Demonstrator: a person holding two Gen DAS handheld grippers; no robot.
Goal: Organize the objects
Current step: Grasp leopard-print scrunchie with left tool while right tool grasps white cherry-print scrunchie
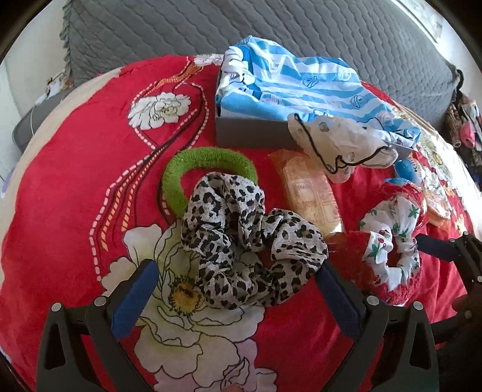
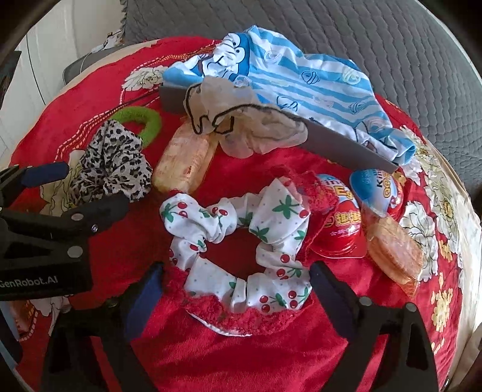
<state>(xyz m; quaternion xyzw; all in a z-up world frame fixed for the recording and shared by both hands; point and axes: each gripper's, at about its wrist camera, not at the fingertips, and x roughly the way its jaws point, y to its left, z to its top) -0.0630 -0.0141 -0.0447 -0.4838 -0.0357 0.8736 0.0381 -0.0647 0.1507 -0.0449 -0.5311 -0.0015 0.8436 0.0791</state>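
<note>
A leopard-print scrunchie (image 1: 241,241) lies on the red flowered bedspread (image 1: 75,181), between the wide-apart fingers of my left gripper (image 1: 238,267). The gripper is open; its left pad stands clear of the fabric. A white cherry-print scrunchie (image 2: 235,238) rests on a red fuzzy scrunchie (image 2: 256,322). My right gripper (image 2: 238,268) is open and straddles the cherry one, pads close beside its edges. A green fuzzy hair tie (image 1: 208,156) lies just behind the leopard scrunchie. The left gripper's fingers (image 2: 45,175) also show at the left of the right wrist view.
A grey box (image 1: 250,132) holds a blue-striped garment (image 1: 301,84), with a white black-trimmed cloth (image 1: 340,138) draped over its front edge. Wrapped snack packs (image 2: 183,159) (image 2: 394,250) and two plastic toy eggs (image 2: 343,229) lie nearby. A grey quilt (image 1: 211,27) is behind.
</note>
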